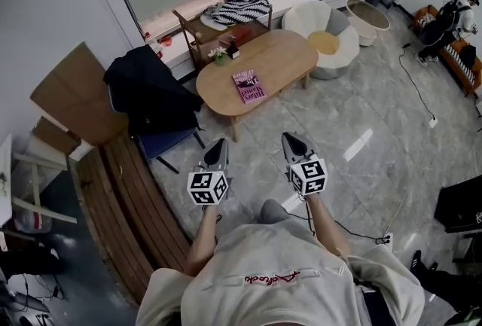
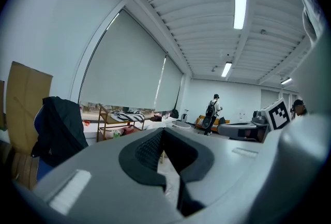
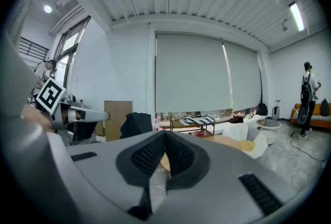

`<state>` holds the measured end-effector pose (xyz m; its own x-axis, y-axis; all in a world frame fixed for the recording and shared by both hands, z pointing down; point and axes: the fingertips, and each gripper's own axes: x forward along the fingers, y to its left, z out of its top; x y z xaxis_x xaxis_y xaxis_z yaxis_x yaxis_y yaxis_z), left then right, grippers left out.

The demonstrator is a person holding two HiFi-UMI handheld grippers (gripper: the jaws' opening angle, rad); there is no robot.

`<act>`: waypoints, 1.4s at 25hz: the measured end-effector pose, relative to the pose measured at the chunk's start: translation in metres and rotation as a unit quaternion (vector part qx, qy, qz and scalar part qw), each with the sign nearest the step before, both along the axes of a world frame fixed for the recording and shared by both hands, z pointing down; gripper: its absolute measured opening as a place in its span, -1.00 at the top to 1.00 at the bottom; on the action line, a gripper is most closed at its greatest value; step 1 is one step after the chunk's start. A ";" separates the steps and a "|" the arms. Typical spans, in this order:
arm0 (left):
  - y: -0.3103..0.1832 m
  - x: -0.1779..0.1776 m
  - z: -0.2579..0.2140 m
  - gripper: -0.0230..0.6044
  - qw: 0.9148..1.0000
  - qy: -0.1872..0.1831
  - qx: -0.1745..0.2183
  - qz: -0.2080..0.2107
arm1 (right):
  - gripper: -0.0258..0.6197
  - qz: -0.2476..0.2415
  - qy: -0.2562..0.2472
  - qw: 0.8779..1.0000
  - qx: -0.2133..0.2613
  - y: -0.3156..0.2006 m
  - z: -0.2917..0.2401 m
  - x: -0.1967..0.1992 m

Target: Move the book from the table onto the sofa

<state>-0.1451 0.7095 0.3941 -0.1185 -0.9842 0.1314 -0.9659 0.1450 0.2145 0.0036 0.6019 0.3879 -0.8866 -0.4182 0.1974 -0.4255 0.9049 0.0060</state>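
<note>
Here, in the head view, the book (image 1: 250, 86) lies flat on the table (image 1: 282, 53), above the middle of the frame. It sits towards the table's left end, its pink cover up. A small plant (image 1: 219, 55) stands near the table's upper-left edge, apart from the book.

The left gripper (image 1: 218, 144) and the right gripper (image 1: 292, 141) are held side by side in the lower middle of the frame, both pointing up the picture towards the table and well short of it. Grey floor shows between their tips and the table.

In the left gripper view the left gripper (image 2: 163, 132) has its jaws closed together, with nothing held between them. The right gripper view shows the same for the right gripper (image 3: 165, 135): jaws together and empty. Part of the table (image 3: 227, 141) shows just beyond that gripper's tips.

The sofa (image 1: 461, 65) is orange and stands at the right edge of the head view, well apart from the table. A person (image 1: 450, 19) with a backpack is beside it.

A white seat (image 1: 331, 38) with a yellow cushion is just right of the table. A chair draped in a dark jacket (image 1: 147, 87) stands to the table's left, and a slatted bench (image 1: 135, 219) runs along the lower left.
</note>
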 end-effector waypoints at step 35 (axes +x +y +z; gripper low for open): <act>-0.141 -0.052 0.007 0.90 1.000 -0.011 -0.012 0.010 | 0.90 0.000 -0.007 1.000 -0.015 -0.132 0.019 -0.057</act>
